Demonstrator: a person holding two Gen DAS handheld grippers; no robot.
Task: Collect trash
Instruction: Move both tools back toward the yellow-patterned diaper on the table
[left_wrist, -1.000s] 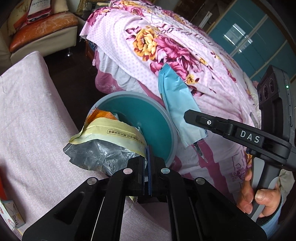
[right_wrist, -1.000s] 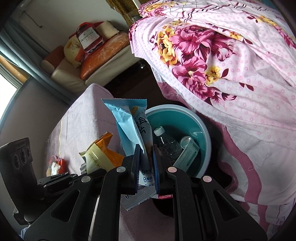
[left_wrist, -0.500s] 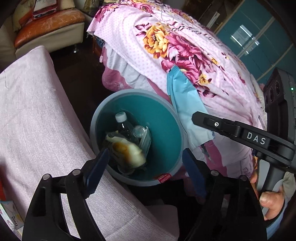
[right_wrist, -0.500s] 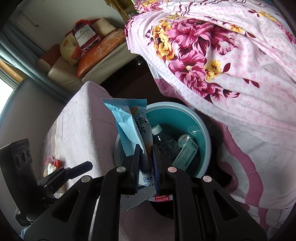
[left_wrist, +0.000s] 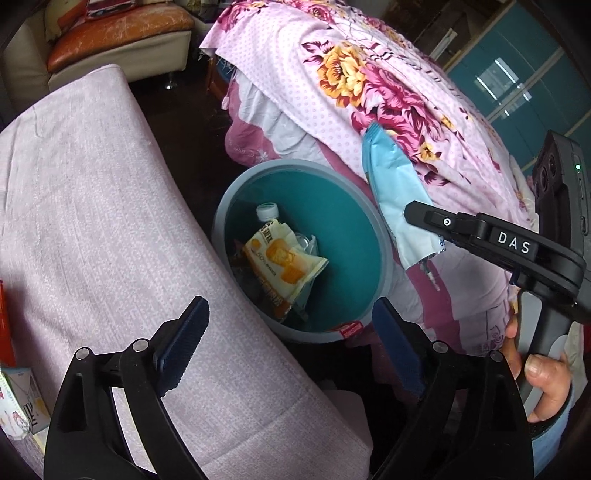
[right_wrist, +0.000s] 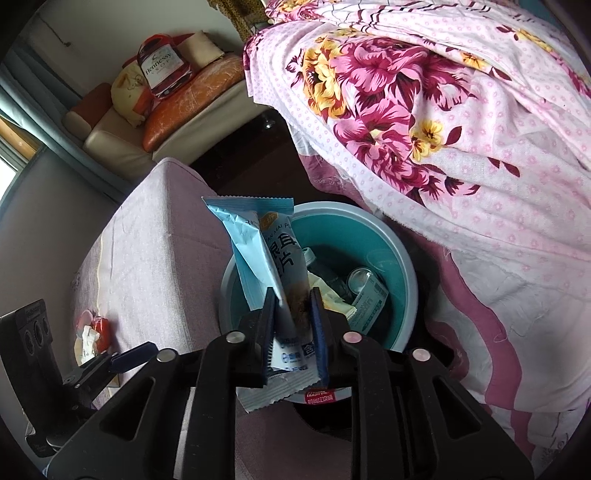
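Left wrist view shows your left gripper (left_wrist: 291, 343) wide open and empty, a yellow wrapper (left_wrist: 284, 258) already in the bin (left_wrist: 382, 236); your right gripper (right_wrist: 293, 317) clamps the blue packet (right_wrist: 266, 243), not yet dropped in.

A round teal bin (left_wrist: 373, 236) with a grey rim holds a crumpled yellow snack wrapper (left_wrist: 284, 258), lying over a clear plastic bottle (left_wrist: 267, 212). A light-blue snack packet (right_wrist: 266, 251) stands upright above the bin's near rim.
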